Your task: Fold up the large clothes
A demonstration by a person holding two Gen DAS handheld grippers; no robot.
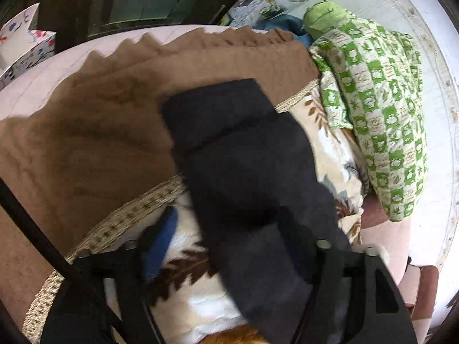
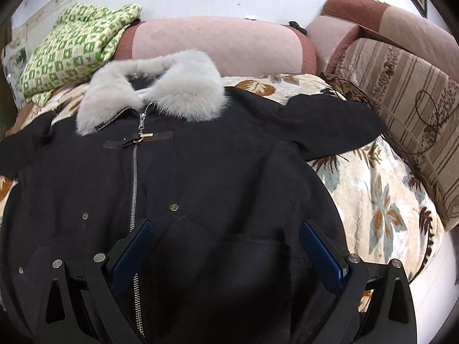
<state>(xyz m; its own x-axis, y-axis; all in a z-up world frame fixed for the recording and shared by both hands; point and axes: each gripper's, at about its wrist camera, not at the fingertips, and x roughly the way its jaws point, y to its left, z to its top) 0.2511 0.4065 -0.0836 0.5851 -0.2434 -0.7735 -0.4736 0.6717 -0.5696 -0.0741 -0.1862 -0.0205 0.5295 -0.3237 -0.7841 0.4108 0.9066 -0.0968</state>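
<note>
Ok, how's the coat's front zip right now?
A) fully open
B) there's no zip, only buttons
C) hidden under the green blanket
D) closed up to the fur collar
D: the right wrist view shows the zip running closed up the coat to its pull just under the fur collar.

Both cameras look steeply down, close over the black coat [image 2: 218, 172] spread on the leaf-patterned blanket [image 2: 381, 200]. The right wrist view faces its fur collar [image 2: 155, 91] and the sofa back beyond. The left wrist view faces along a sleeve [image 1: 243, 149]. Both share the green checked cloth [image 1: 378, 120] beside the coat.
</note>
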